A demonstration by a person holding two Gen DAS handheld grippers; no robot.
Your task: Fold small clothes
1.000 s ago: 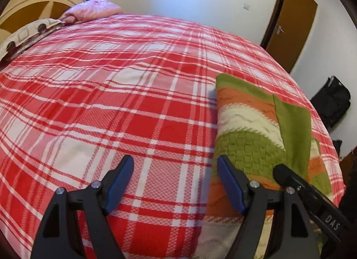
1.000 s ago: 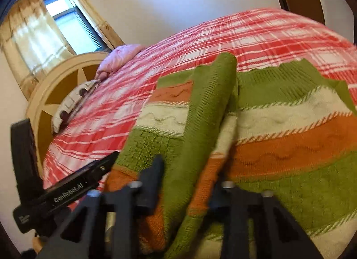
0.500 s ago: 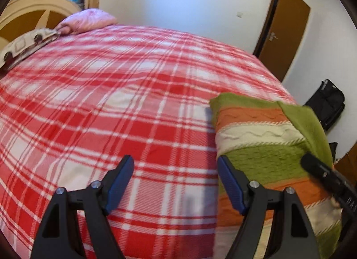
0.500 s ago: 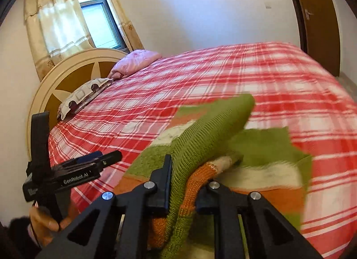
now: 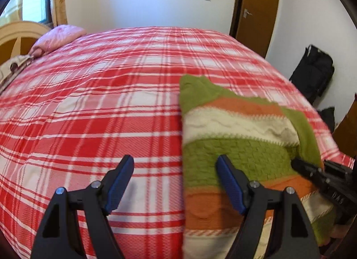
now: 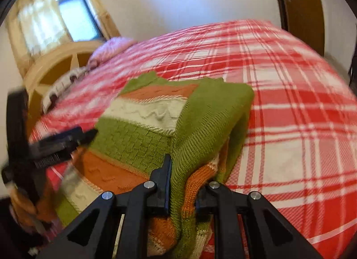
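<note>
Gripping the sweater (image 6: pixel 142 138) edge, right tool (image 6: pixel 181 183) nears bed (image 6: pixel 290 102) side

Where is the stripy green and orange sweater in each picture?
Left wrist view: the sweater lies right of centre on the bed, reaching the bottom edge.
Right wrist view: the sweater fills the centre, a fold pinched in the right hand-held gripper.
Shared landmark: the pink pillow by the headboard.

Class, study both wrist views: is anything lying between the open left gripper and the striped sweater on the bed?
Nothing visible does. The left gripper hangs open at the striped sweater's left edge, only bare plaid bedspread under it. The right gripper is shut on a gathered fold at the sweater's other side.
</note>
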